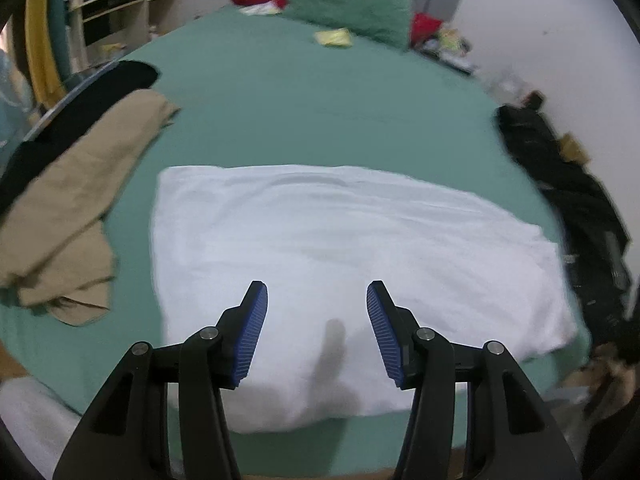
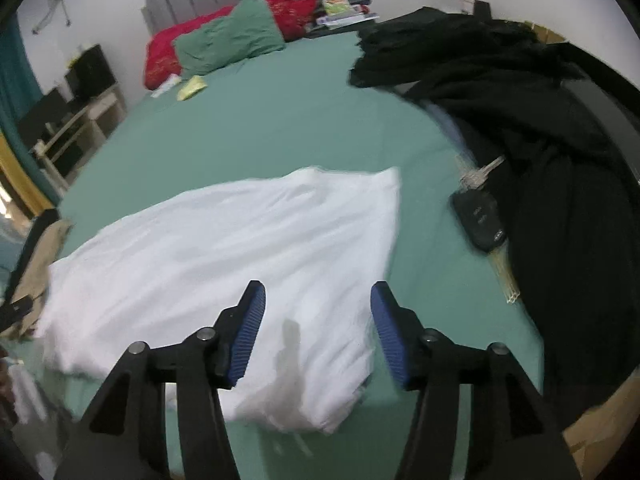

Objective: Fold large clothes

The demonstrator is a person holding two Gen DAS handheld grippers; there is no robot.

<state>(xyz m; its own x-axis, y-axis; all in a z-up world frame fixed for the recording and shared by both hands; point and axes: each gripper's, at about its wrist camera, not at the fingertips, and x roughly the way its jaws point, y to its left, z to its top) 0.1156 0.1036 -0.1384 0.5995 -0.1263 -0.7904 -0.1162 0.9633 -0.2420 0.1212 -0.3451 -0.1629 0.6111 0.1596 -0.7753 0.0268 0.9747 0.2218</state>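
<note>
The white garment [image 1: 344,272] lies flat on the green bed sheet [image 1: 300,100], near the foot edge of the bed, already folded into a wide rectangle. Its long axis runs from left to right across the bed, so it lies crosswise to the direction in which both grippers point. Seen from the garment, the left gripper [image 1: 317,308] hangs above its near edge, a little toward the middle, and the right gripper [image 2: 318,312] hangs above its right end, where the near right corner [image 2: 320,416] shows between and below the fingers. Both grippers are released, the blue pads stand apart and no cloth is between them. The garment lies ahead and below each gripper, so I judge that each hand must come down and forward to take an edge; the right one seems nearer to a corner. To the left of the garment lie beige trousers [image 1: 68,216] over a black cloth. To the right of it are a car key [image 2: 480,216] and a heap of black clothes [image 2: 540,128]. Beyond it, at the head of the bed, is a green pillow [image 1: 352,8].
</note>
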